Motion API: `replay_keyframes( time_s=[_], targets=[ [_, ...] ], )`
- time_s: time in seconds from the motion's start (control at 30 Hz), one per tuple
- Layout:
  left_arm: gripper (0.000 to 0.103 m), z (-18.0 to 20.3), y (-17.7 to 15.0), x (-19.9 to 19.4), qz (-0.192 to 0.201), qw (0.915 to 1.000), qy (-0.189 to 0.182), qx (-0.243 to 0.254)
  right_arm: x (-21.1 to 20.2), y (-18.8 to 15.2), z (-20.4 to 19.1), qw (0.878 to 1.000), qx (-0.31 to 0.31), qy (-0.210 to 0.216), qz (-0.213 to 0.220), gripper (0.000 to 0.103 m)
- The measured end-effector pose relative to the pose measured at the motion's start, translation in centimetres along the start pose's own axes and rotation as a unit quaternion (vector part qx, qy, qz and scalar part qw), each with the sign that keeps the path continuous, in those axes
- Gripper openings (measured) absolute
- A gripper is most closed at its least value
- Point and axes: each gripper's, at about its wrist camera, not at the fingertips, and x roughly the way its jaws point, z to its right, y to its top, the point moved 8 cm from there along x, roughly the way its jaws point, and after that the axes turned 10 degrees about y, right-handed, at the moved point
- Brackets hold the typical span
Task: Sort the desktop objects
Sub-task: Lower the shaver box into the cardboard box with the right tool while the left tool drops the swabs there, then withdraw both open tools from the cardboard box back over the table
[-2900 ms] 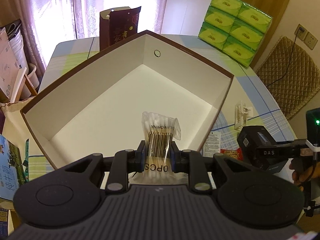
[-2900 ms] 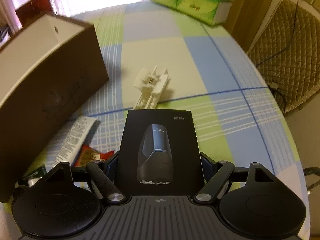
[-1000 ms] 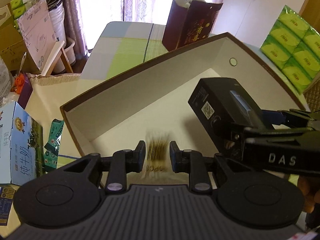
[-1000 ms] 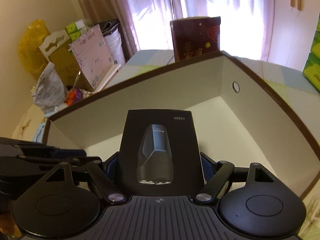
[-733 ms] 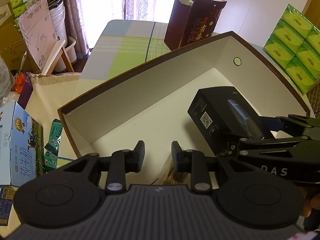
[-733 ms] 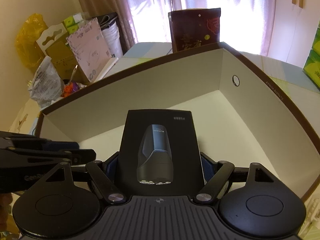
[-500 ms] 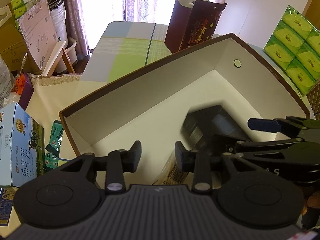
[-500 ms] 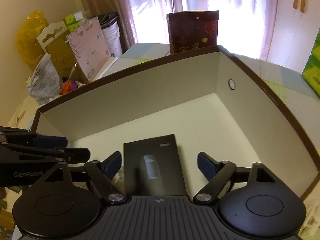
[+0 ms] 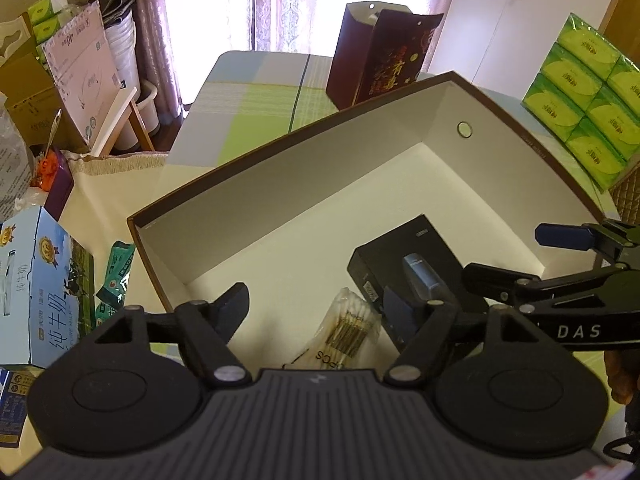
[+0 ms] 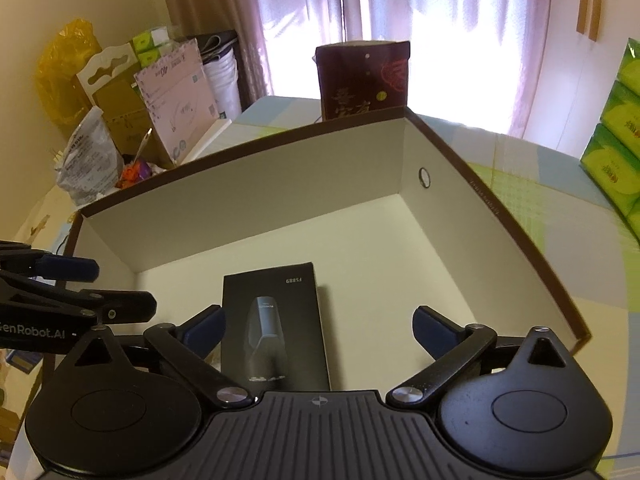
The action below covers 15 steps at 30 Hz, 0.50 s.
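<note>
Black jaws of the left gripper (image 9: 314, 306) have just been opening and stand wide, gripping nothing; below them a clear packet of cotton swabs (image 9: 346, 330) lies flat on the box floor. Beside it rests a black carton (image 10: 276, 322) printed with a dark shaver, lying flat under the right gripper (image 10: 320, 330), whose jaws have also just spread wide and empty. Both sit inside the big brown-rimmed white box (image 10: 248, 184) on the checked tablecloth (image 9: 256, 96).
</note>
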Motion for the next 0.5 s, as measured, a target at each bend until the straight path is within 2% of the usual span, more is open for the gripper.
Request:
replay_keyframes(
  time_s=[0.1,0.5],
  targets=[
    [0.08,0.1,-0.1,-0.9,0.003,1.0,0.007,-0.002,-0.8,0.0,-0.2,1.0,-0.006,0.001,0.006,0.099],
    [0.084,0.8,-1.0,-5.0,0.026,0.9989,0.036,-0.019,-4.9,-0.4,-1.4,0.999,-0.024,0.017,0.04,0.1]
  ],
)
